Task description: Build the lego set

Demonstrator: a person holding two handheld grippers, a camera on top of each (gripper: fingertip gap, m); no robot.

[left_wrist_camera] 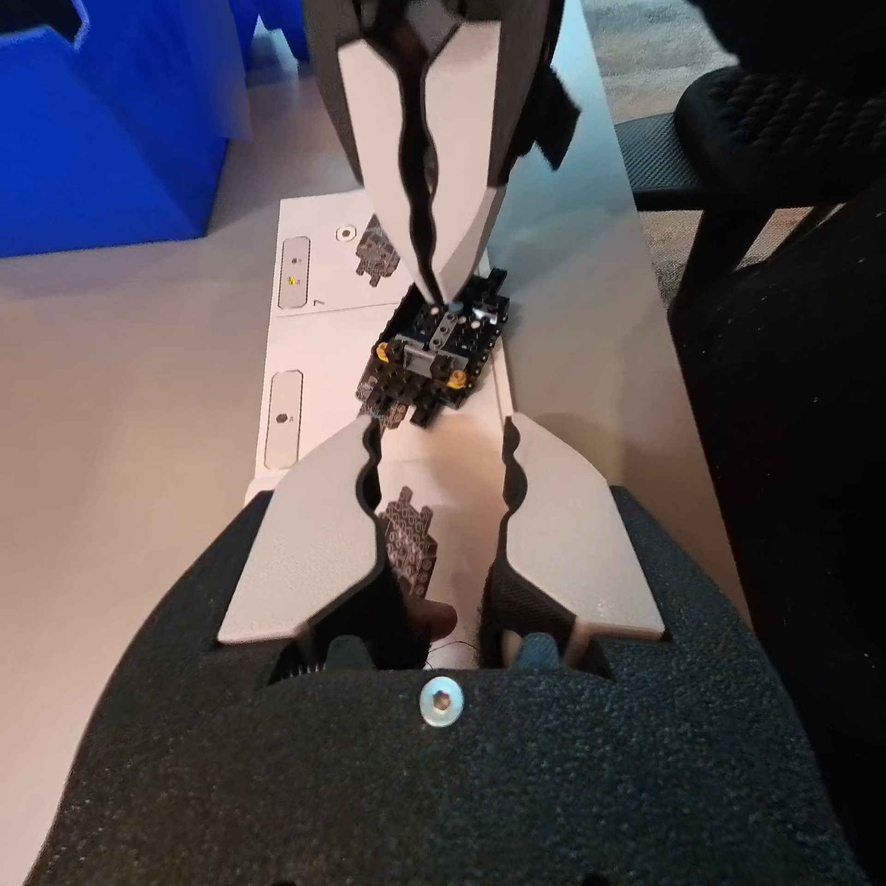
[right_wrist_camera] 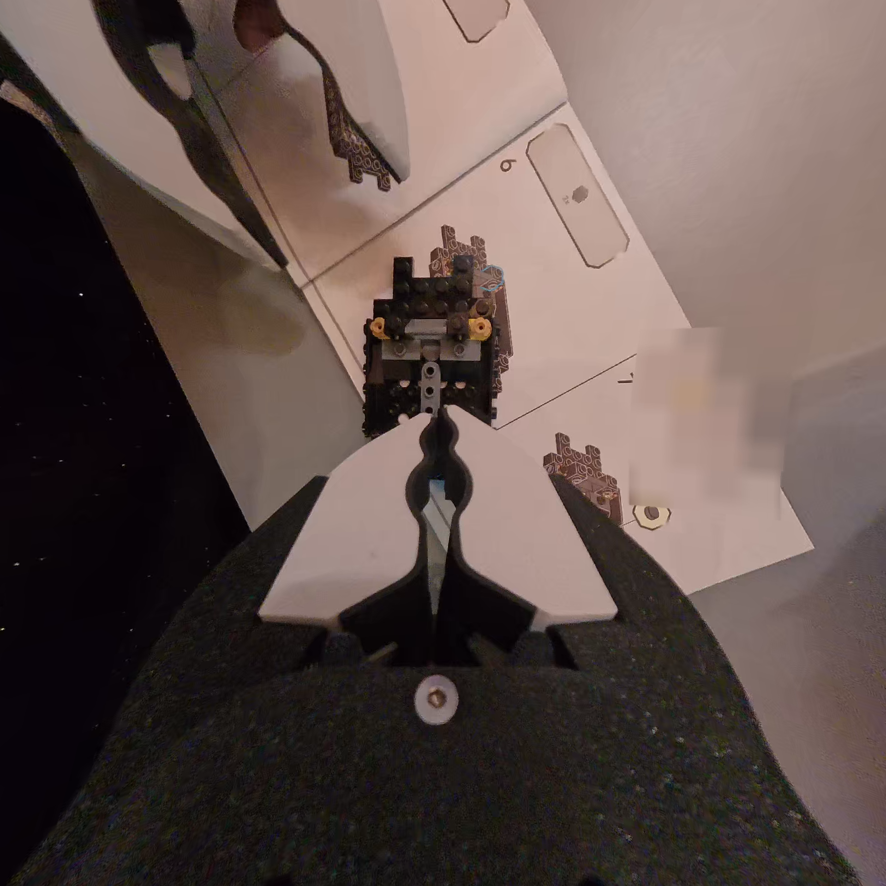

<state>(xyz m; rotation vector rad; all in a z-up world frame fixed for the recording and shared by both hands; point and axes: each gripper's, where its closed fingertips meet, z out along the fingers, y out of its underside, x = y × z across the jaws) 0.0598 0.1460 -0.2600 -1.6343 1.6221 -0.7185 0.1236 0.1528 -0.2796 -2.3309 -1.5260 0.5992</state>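
Right wrist view showed the half-built black model on the instruction sheet, right gripper jaws pinched on a grey strip being seated, left gripper jaws spread empty, much unbuilt

A blue bin stands on the pale tabletop, with a black mesh chair just beyond the tabletop's edge.

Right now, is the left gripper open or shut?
Open. The left gripper has its fingertips wide apart with instruction sheet showing between them, just short of the black lego model.
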